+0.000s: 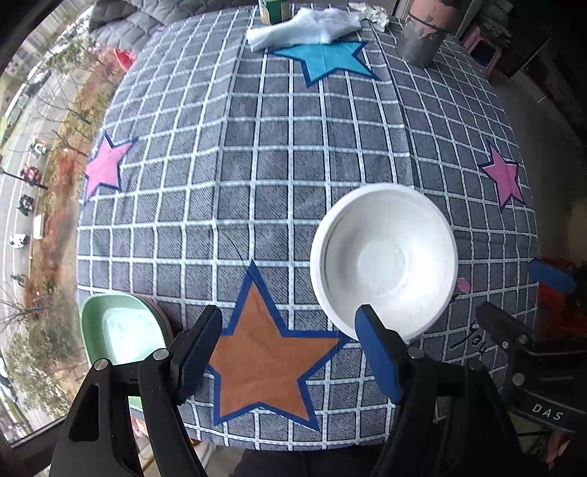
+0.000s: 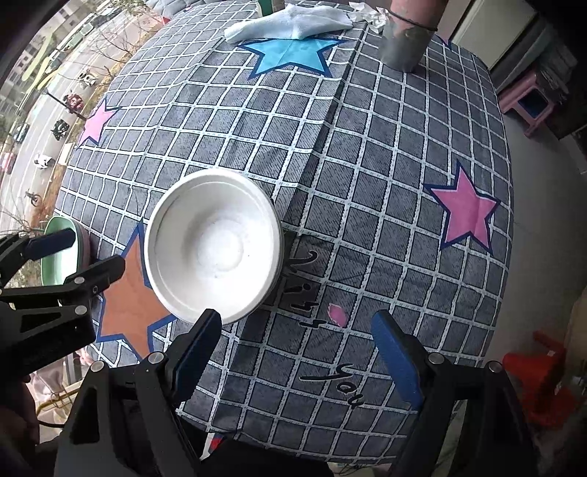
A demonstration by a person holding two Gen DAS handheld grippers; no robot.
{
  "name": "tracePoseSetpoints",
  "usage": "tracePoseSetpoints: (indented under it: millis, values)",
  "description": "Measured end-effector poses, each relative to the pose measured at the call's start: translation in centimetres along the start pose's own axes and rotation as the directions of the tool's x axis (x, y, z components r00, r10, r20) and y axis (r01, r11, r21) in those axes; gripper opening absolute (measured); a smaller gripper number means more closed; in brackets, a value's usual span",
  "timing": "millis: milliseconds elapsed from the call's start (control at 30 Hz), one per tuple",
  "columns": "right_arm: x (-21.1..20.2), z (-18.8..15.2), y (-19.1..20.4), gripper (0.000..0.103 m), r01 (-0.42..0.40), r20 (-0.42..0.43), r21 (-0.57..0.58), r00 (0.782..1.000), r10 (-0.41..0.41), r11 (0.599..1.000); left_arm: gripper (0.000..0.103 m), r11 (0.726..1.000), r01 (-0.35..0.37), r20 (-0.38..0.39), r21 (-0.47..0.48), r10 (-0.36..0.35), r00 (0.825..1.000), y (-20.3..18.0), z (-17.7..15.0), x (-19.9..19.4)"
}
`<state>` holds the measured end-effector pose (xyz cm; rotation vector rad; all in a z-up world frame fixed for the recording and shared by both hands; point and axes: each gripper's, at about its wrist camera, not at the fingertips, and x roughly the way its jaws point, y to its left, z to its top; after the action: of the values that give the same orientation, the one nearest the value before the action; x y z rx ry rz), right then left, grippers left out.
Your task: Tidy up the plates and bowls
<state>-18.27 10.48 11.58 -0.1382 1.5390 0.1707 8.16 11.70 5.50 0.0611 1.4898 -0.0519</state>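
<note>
A white bowl (image 1: 383, 258) (image 2: 214, 244) stands upright on the checked tablecloth near the front edge. A green dish (image 1: 117, 330) (image 2: 60, 257) rests on a darker plate at the table's front left corner. My left gripper (image 1: 290, 324) hovers open above the orange star, between the green dish and the white bowl, its right fingertip over the bowl's near rim. My right gripper (image 2: 297, 324) hangs open to the right of the white bowl, its left fingertip over the bowl's near rim. Neither holds anything.
A folded white cloth (image 1: 304, 27) (image 2: 290, 22) lies at the table's far edge beside a green container (image 1: 273, 9). A grey and pink cylinder (image 1: 423, 33) (image 2: 407, 36) stands at the far right. A pink stool (image 2: 528, 104) is on the floor beyond the table.
</note>
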Motion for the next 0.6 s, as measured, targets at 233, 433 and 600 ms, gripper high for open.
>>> tracePoseSetpoints:
  millis: [233, 433, 600]
  values:
    - [-0.15, -0.04, 0.31, 0.085, 0.005, 0.021, -0.021, 1.000, -0.005, 1.000, 0.078, 1.000, -0.011, 0.027, -0.006, 0.011, 1.000, 0.19, 0.12, -0.30]
    - [-0.02, 0.00, 0.43, 0.085, 0.010, 0.019, -0.025, 1.000, -0.009, 1.000, 0.078, 1.000, -0.021, 0.037, -0.006, 0.021, 0.999, 0.20, 0.03, -0.29]
    - [0.24, 0.20, 0.44, 0.085, 0.015, 0.021, -0.032, 1.000, -0.015, 0.999, 0.078, 1.000, -0.017, 0.032, -0.011, 0.017, 0.999, 0.20, 0.04, 0.10]
